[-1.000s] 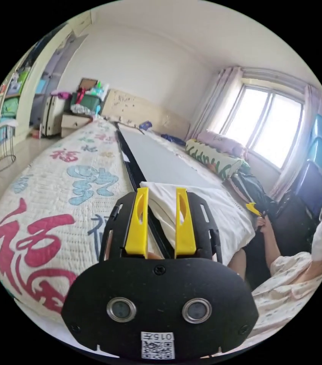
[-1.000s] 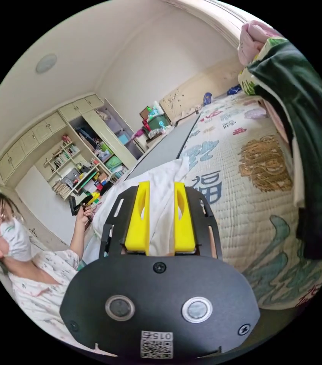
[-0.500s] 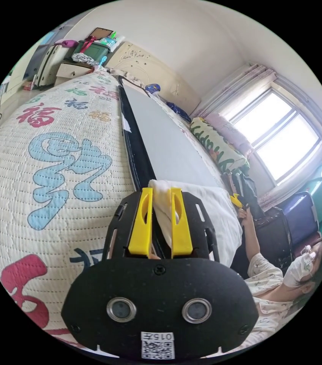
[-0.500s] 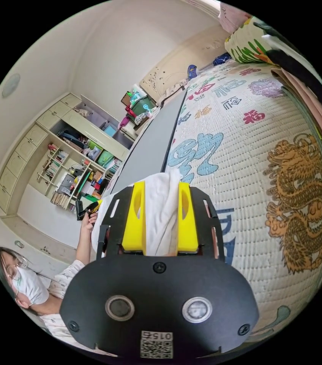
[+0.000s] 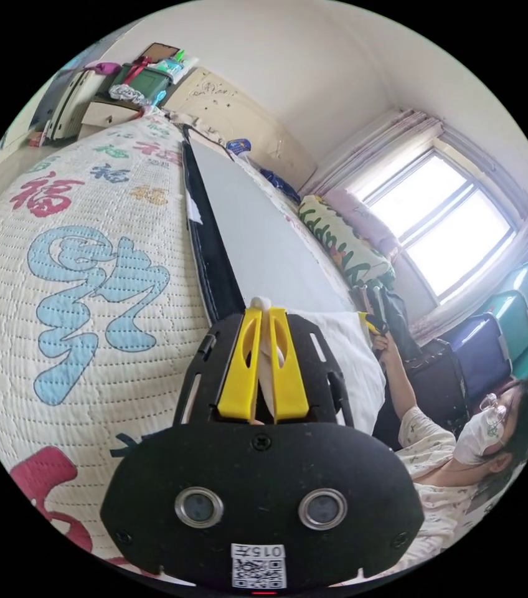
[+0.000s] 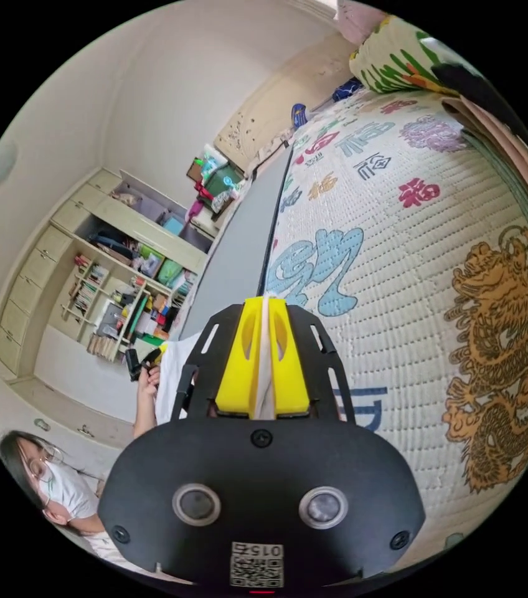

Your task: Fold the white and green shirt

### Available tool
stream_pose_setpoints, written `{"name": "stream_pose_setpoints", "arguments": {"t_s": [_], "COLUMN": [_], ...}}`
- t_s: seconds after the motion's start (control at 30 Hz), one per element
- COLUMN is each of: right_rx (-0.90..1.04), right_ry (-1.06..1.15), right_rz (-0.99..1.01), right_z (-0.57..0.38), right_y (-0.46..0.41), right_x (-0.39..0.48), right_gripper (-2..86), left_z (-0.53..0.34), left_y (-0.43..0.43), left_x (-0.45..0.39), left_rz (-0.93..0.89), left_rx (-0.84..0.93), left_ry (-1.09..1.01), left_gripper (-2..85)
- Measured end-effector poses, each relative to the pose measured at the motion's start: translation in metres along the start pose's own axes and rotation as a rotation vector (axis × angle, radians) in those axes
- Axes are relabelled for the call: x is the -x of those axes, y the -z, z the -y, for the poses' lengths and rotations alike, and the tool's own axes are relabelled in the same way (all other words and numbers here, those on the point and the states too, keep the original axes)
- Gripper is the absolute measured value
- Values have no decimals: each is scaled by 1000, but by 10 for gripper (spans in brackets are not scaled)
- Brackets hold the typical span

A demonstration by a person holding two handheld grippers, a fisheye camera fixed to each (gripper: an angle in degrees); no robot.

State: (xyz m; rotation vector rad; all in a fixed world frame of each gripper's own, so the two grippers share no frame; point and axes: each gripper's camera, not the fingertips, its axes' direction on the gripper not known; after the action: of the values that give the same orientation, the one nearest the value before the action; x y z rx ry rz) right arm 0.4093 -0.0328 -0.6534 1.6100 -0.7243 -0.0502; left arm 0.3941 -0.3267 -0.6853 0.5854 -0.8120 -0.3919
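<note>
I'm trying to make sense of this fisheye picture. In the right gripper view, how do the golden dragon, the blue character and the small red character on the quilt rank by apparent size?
1. golden dragon
2. blue character
3. red character

The dragon lies nearer the camera, so true sizes stay unsure.

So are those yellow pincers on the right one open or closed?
Closed. In the right gripper view, the right gripper has both yellow jaws pressed onto a thin fold of the white shirt, with no gap beside the cloth.
</note>
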Motion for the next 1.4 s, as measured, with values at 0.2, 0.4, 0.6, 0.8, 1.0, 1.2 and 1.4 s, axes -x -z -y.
{"name": "stream_pose_setpoints", "arguments": {"t_s": [0.2,0.4,0.6,0.8,1.0,1.2,1.4], "right_rx": [-108,-120,-140,-161,-100,-140,-393], "right_ry": [-32,3,1,-14,-38,159,264], "right_rz": [5,-86,-180,-264,-348,-439,-770], "right_z": [24,66,107,139,154,107,53], "right_y": [2,-49,-127,-209,-297,-321,-290], "right_x": [-8,-14,-51,-116,-204,-247,-258], "right_gripper": [3,1,1,2,5,44,47], "left_z": [17,59,96,120,123,117,109], "left_y": [13,-7,-45,-79,-117,-129,-138], "left_x": [-46,-78,-73,-49,-37,-51,-47], "left_rz": [26,67,102,123,161,196,187], "left_rx": [-129,-153,-146,-144,-101,-77,-69], "left_ry": [-55,-81,-33,22,5,-80,-100], "left_gripper": [-3,-2,-1,2,6,12,25]}}
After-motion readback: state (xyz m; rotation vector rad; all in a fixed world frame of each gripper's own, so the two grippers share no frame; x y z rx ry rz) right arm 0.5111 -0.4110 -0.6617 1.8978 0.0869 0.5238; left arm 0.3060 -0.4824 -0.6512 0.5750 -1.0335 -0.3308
